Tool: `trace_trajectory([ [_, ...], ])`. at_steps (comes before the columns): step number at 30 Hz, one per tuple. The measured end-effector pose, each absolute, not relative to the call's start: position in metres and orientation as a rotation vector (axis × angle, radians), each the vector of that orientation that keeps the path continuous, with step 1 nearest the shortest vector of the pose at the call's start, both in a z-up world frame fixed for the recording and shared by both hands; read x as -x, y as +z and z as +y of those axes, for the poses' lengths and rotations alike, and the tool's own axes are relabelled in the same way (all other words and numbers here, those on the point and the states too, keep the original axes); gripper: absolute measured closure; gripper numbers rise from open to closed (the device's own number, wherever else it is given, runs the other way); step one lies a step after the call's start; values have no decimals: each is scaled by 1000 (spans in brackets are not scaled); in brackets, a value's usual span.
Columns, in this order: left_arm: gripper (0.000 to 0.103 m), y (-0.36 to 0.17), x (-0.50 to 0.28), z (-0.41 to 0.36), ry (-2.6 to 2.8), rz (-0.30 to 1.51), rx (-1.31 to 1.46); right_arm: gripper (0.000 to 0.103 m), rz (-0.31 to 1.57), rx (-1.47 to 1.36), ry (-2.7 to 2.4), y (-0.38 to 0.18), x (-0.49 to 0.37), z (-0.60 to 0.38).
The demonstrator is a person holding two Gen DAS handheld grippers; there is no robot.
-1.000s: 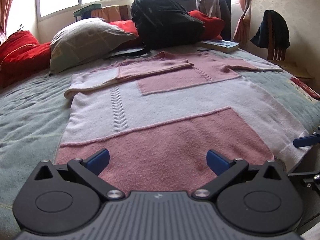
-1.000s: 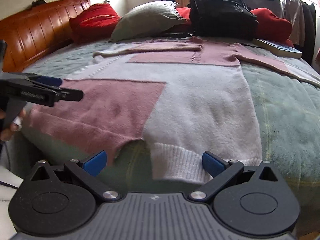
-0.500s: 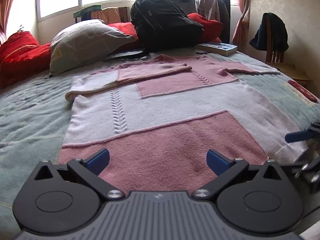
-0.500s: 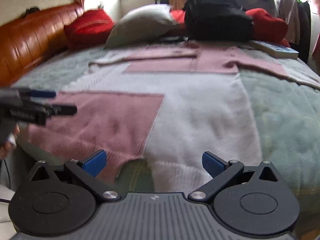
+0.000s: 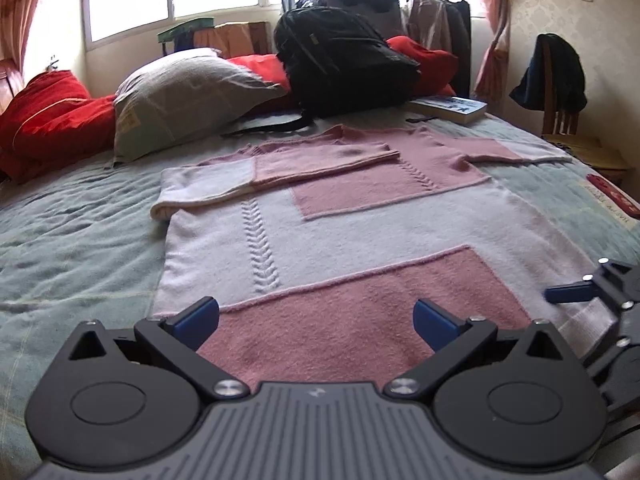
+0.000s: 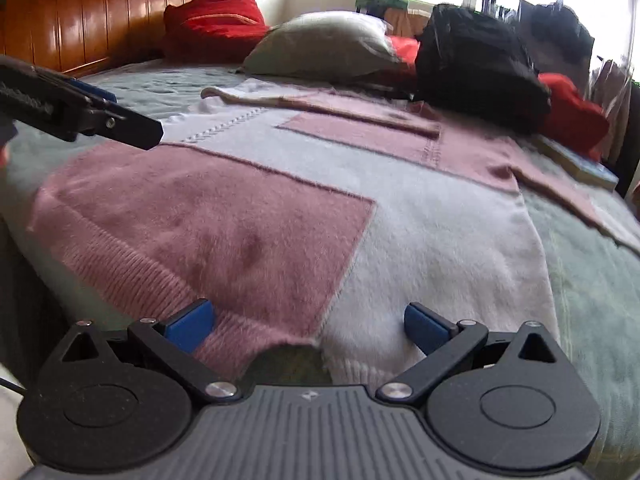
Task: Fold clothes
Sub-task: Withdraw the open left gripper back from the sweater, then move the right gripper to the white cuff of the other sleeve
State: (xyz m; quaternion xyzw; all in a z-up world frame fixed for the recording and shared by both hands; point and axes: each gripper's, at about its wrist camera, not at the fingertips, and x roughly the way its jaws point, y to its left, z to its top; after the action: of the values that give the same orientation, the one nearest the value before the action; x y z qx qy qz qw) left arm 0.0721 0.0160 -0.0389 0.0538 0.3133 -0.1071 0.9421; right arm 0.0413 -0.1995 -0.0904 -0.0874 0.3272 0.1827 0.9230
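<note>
A pink and white knit sweater (image 5: 360,236) lies flat on the bed, hem toward me, one sleeve folded across its chest. My left gripper (image 5: 316,318) hovers open over the pink hem panel at the sweater's left side, nothing between its blue pads. In the right wrist view the same sweater (image 6: 420,216) fills the bed, and my right gripper (image 6: 306,322) stands open just over the ribbed hem where pink meets white. The right gripper's tip shows at the edge of the left view (image 5: 572,292); the left gripper's finger (image 6: 100,116) crosses the right view's upper left.
A grey pillow (image 5: 188,92), red cushions (image 5: 52,116), a black backpack (image 5: 344,64) and a book (image 5: 452,106) sit at the bed's far end. A wooden headboard (image 6: 100,12) rises at left. A chair with dark clothing (image 5: 556,80) stands to the right.
Both grippers have moved forward and lower over the sweater's hem. The right gripper has swung left toward the pink panel, and its tip has come further into the left view.
</note>
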Motion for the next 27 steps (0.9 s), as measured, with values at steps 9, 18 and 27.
trace_trajectory([
  [9,1,-38,-77,-5,-262,619,-122,0,708,46,255,-88,-75,-240],
  [18,1,-48,-89,-26,-343,670,-168,0,689,-95,239,-81,-79,-294],
  [27,1,-51,-108,-44,-455,744,-168,0,639,-258,105,-61,-122,-387],
])
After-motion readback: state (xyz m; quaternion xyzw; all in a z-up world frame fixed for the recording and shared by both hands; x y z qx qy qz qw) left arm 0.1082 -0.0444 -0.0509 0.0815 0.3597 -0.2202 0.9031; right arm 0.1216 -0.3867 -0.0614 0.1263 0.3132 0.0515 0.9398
